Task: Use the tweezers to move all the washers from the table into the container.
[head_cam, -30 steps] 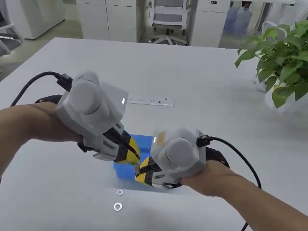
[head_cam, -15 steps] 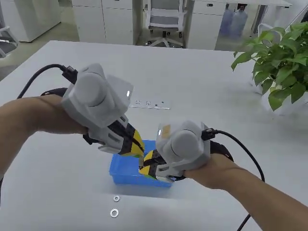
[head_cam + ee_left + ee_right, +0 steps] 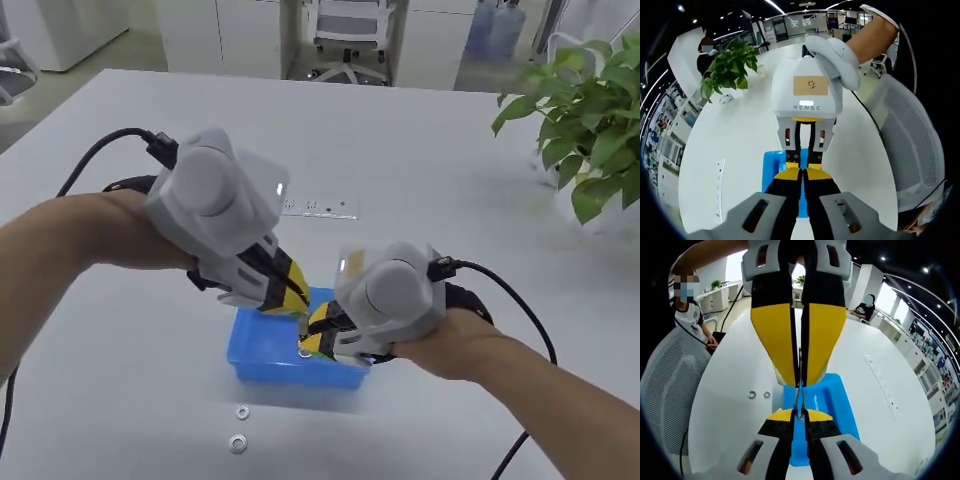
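Right gripper view | left tongs [image 3: 799, 381], right tongs [image 3: 800, 416] pinch tweezers [image 3: 799, 399] | over container [image 3: 834, 399]

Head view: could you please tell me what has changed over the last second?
The left gripper and right gripper seem to have risen slightly over the blue container, fingers still meeting at the tweezers. Nothing visibly grasped or released. Both washers stay on the table before the container; the rest is camera motion.

The tweezers [image 3: 800, 382] are a thin sliver in the right gripper view; whether their tip carries anything is too small to tell. In the head view, at 6 o'clock, the left gripper [image 3: 298, 303] and right gripper [image 3: 312, 345] hide much of the container [image 3: 255, 355].
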Demonstrator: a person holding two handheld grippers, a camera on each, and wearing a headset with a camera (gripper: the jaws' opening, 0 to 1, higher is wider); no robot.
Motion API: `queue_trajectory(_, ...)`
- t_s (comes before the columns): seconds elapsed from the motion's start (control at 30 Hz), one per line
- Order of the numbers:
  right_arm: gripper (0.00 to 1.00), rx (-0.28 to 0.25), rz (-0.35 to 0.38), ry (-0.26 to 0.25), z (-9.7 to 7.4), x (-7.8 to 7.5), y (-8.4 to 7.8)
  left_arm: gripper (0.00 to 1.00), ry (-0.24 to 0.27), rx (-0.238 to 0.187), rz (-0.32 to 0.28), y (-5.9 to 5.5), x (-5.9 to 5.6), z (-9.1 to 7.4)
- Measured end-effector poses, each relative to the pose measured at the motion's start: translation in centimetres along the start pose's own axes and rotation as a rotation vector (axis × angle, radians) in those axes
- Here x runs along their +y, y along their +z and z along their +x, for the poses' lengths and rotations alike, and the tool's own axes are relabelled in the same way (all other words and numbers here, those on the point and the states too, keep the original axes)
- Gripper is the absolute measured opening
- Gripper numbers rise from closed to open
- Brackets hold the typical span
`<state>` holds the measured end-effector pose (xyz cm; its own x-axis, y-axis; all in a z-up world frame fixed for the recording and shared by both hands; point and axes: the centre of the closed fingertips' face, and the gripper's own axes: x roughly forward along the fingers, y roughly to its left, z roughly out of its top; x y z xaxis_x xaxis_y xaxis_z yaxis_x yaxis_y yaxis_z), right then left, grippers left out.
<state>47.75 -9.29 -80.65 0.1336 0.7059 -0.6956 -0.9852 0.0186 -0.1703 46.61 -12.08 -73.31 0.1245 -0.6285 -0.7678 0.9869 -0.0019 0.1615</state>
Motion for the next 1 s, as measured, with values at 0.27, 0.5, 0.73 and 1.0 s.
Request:
queue_trajectory(0.27, 0.10, 0.006, 0.017, 0.015, 1.1, -1.0, -1.2, 0.05, -0.013, 0.002, -0.011, -1.0, 1.1, 1.2)
queue_trajectory(0.5, 0.10, 0.017, 0.034, 0.028, 1.9, -1.5, -2.6, 0.05, -0.025, 0.002, -0.019, -1.7, 1.7, 2.7)
queue_trajectory(0.73, 0.10, 0.032, 0.049, 0.048, 2.6, -1.7, -3.8, 0.05, -0.031, -0.001, -0.036, -2.5, 2.2, 3.9)
queue_trajectory(1.0, 0.10, 0.052, 0.049, 0.062, 3.3, -1.7, -4.7, 0.05, -0.034, 0.001, -0.048, -3.1, 2.3, 4.6)
